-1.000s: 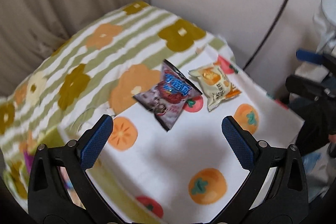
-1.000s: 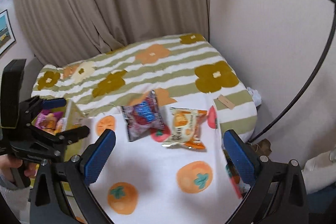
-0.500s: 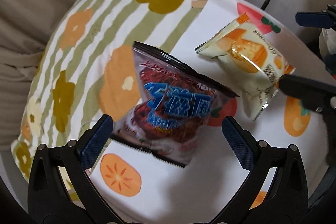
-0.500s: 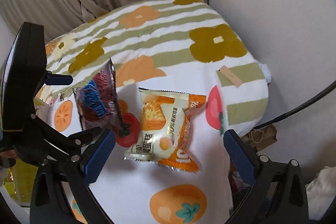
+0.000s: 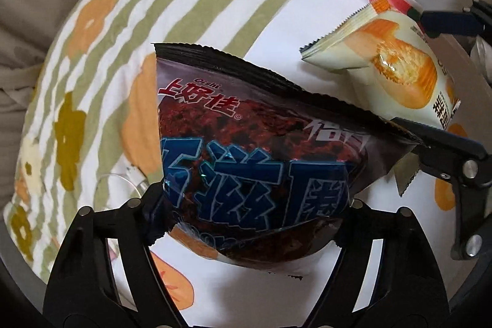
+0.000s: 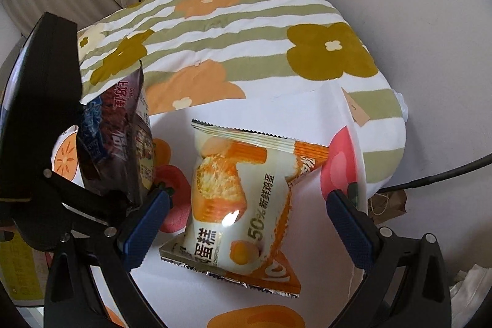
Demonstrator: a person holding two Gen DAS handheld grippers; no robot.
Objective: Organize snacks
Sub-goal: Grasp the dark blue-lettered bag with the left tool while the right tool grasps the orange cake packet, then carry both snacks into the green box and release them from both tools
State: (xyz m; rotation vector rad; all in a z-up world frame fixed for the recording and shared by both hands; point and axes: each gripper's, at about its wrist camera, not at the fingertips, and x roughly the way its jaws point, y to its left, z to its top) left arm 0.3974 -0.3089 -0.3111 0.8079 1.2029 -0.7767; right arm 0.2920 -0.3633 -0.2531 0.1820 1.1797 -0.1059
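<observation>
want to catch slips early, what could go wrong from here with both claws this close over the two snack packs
1. The left claw pinches only the lower part of the puffy dark snack bag; the slick film could slide out when carried.
2. The right claw is open around the cake pack, which lies skewed; closing might catch just a crimped edge.
3. The two claws sit almost touching, so moving either could knock the other or its pack.
</observation>
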